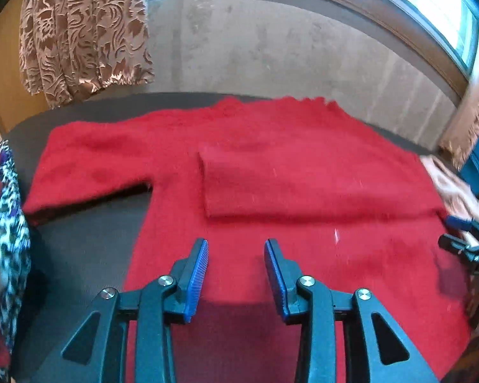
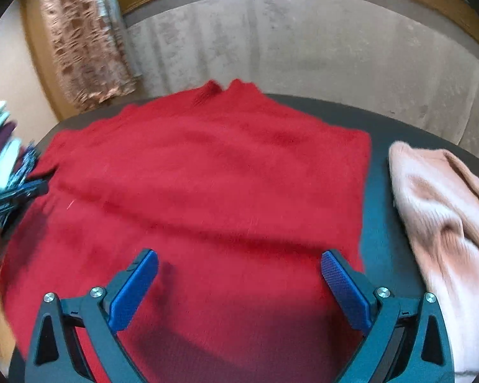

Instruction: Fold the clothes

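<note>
A fuzzy red sweater [image 1: 271,166] lies flat on the dark table [image 1: 79,242]. One sleeve is folded across its body [image 1: 287,185]; the other sleeve [image 1: 89,166] stretches out to the left. My left gripper [image 1: 236,245] hovers open over the sweater's lower middle, holding nothing. In the right wrist view the same red sweater [image 2: 207,185] fills the table, and my right gripper [image 2: 239,265] stands wide open above its near part, empty. The right gripper [image 1: 463,236] also shows at the right edge of the left wrist view.
A pale pink knit garment [image 2: 447,223] lies on the table right of the sweater. Leopard-print and other clothes [image 1: 9,223] are piled at the left. A patterned curtain [image 1: 79,32] and a grey wall [image 1: 271,48] stand behind the table.
</note>
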`<state>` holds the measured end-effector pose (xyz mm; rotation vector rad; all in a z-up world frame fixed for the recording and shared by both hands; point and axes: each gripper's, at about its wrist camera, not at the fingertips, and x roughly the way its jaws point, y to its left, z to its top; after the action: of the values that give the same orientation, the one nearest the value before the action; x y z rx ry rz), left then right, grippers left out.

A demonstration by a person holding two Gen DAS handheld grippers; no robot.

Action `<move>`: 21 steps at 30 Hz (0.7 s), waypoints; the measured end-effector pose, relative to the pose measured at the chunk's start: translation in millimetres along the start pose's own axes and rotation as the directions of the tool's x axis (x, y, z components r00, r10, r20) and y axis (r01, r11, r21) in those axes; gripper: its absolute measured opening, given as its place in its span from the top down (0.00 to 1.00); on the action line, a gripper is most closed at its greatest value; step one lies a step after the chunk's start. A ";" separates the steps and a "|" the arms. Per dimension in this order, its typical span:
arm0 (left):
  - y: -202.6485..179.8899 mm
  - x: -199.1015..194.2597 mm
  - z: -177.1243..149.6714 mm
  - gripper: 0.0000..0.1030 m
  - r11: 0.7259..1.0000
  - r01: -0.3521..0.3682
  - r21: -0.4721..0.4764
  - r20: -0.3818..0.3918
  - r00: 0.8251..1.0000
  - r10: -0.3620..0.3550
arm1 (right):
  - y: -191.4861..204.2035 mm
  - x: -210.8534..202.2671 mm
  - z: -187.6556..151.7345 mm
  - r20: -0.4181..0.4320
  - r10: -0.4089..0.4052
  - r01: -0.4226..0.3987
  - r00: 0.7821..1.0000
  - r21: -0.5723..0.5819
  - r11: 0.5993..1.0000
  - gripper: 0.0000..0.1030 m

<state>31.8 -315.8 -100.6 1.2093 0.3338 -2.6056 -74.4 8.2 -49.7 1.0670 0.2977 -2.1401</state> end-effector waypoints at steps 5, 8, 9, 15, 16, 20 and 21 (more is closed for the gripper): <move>-2.4 -6.6 -44.4 0.64 0.999 -0.053 0.011 -0.006 0.999 0.053 | 7.4 -4.7 -32.0 -0.053 -0.016 0.014 0.998 -0.032 0.999 0.00; -4.4 -21.9 -66.3 0.64 0.998 -0.059 -0.013 0.012 0.998 0.059 | 3.4 -11.6 -38.8 -0.047 -0.010 0.008 0.999 -0.049 0.999 0.00; -3.6 -23.7 -68.9 0.63 0.998 -0.058 -0.017 0.014 0.998 0.058 | 1.4 -13.0 -40.4 -0.050 -0.008 0.005 0.999 -0.057 0.998 0.00; -2.2 -31.5 -70.5 0.62 0.998 -0.044 -0.049 -0.008 0.999 0.044 | -12.2 -27.2 -50.1 -0.034 0.032 -0.034 0.999 -0.060 0.998 0.00; -0.1 -31.9 -64.3 0.62 0.997 -0.021 -0.073 -0.016 1.000 0.020 | -13.4 -28.5 -47.1 -0.027 0.044 -0.045 0.999 -0.046 0.998 0.00; 5.6 -37.4 -25.8 0.62 0.989 0.067 -0.130 0.042 0.997 -0.062 | -18.3 -33.7 -34.7 0.003 0.089 -0.089 0.996 0.010 0.996 0.00; 5.1 -39.0 -11.9 0.63 0.988 0.086 -0.127 0.071 0.994 -0.077 | -19.5 -35.0 -31.6 0.011 0.099 -0.100 0.995 0.024 0.995 0.00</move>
<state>66.3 -311.9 -78.5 1.0858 0.5420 -2.6385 -54.7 55.0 -44.8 1.0629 0.2098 -2.0643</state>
